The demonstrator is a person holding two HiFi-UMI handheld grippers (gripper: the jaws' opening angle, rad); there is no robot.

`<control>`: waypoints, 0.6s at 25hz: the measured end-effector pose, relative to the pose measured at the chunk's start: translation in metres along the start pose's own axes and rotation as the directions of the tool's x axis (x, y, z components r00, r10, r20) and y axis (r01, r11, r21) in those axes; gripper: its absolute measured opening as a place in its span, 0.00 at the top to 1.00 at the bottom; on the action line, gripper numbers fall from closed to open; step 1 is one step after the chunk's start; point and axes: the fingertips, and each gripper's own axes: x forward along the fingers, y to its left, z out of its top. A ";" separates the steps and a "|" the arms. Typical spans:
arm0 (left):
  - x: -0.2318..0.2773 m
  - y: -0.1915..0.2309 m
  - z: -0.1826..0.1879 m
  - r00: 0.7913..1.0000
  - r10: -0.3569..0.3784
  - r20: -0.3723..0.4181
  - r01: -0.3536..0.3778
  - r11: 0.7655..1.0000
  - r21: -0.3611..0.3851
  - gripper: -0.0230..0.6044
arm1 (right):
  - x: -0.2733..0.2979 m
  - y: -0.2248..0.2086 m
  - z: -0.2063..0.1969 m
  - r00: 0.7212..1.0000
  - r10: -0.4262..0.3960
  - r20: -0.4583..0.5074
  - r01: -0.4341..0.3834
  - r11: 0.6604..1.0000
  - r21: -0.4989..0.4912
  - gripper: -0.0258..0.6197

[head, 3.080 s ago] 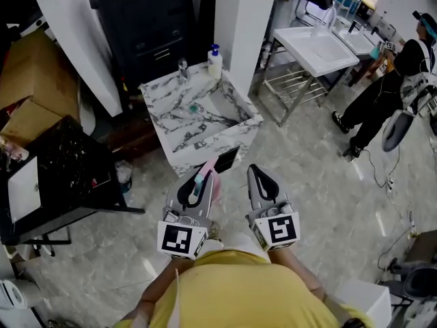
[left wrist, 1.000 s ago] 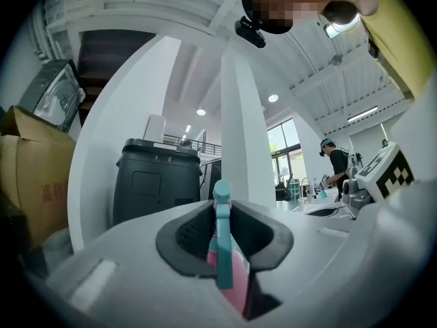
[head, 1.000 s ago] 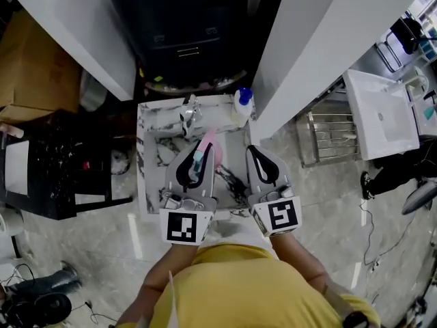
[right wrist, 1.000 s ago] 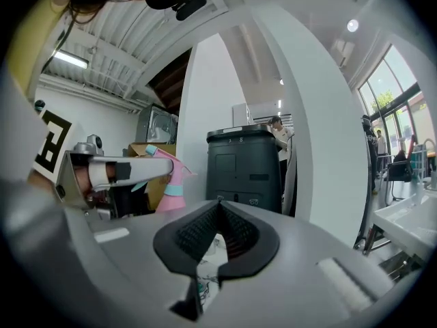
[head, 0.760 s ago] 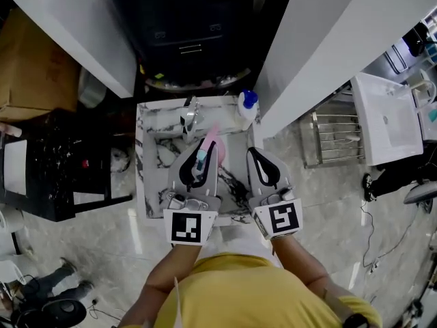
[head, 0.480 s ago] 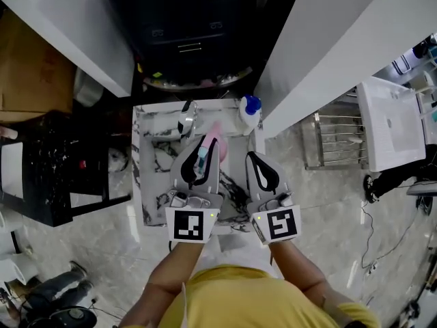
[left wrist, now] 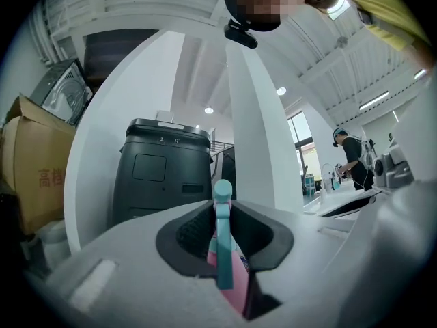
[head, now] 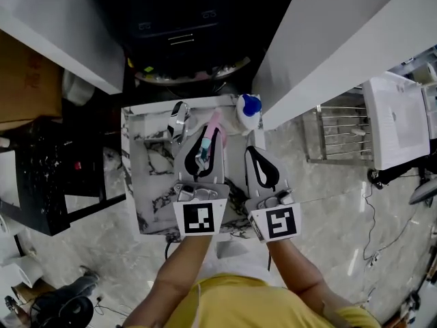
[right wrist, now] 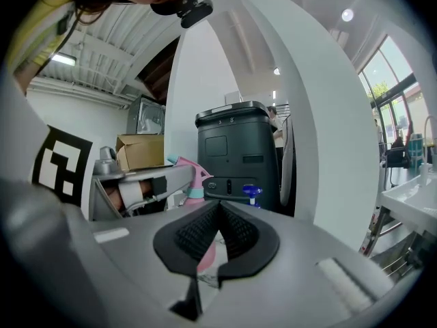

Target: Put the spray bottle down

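A pink spray bottle (head: pixel 214 123) with a teal trigger is clamped in my left gripper (head: pixel 206 132), and its pink head pokes out past the fingertips. In the left gripper view the bottle (left wrist: pixel 223 251) stands upright between the pads. It hangs over the back of a marble washbasin (head: pixel 147 183), between the chrome faucet (head: pixel 179 117) and a white soap bottle (head: pixel 248 108) with a blue pump. My right gripper (head: pixel 253 151) is alongside on the right, shut and empty. From the right gripper view the spray bottle (right wrist: pixel 188 169) shows to the left.
A black cabinet (head: pixel 177 26) stands behind the basin, flanked by white slanted pillars (head: pixel 328 39). To the left are a black table (head: pixel 41 176) and a cardboard box (head: pixel 27 80). A white sink on a metal rack (head: pixel 399 118) is at the right.
Both grippers have moved forward and down over the marble basin. The spray bottle's head is now close to the faucet and the soap bottle. The grip has not changed.
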 end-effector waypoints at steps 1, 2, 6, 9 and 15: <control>0.003 0.000 -0.004 1.000 0.004 -0.003 -0.004 1.000 0.004 0.87 | 0.002 -0.001 -0.002 1.000 -0.002 -0.001 0.002 1.000 0.001 0.96; 0.007 -0.001 -0.007 1.000 0.005 -0.006 -0.005 1.000 0.003 0.87 | 0.004 -0.001 -0.004 1.000 -0.003 -0.004 0.003 1.000 0.003 0.96; 0.018 0.000 -0.018 1.000 0.005 -0.013 -0.006 1.000 -0.005 0.87 | 0.008 -0.002 -0.016 0.999 -0.011 -0.048 0.012 1.000 0.023 0.96; 0.028 0.004 -0.024 1.000 0.012 -0.013 -0.012 1.000 0.003 0.87 | 0.012 -0.005 -0.020 0.999 -0.021 -0.033 0.022 0.999 0.034 0.96; 0.045 0.009 -0.036 0.999 0.032 -0.013 -0.032 0.999 -0.024 0.87 | 0.015 -0.010 -0.027 0.999 -0.027 -0.044 0.029 0.999 0.044 0.96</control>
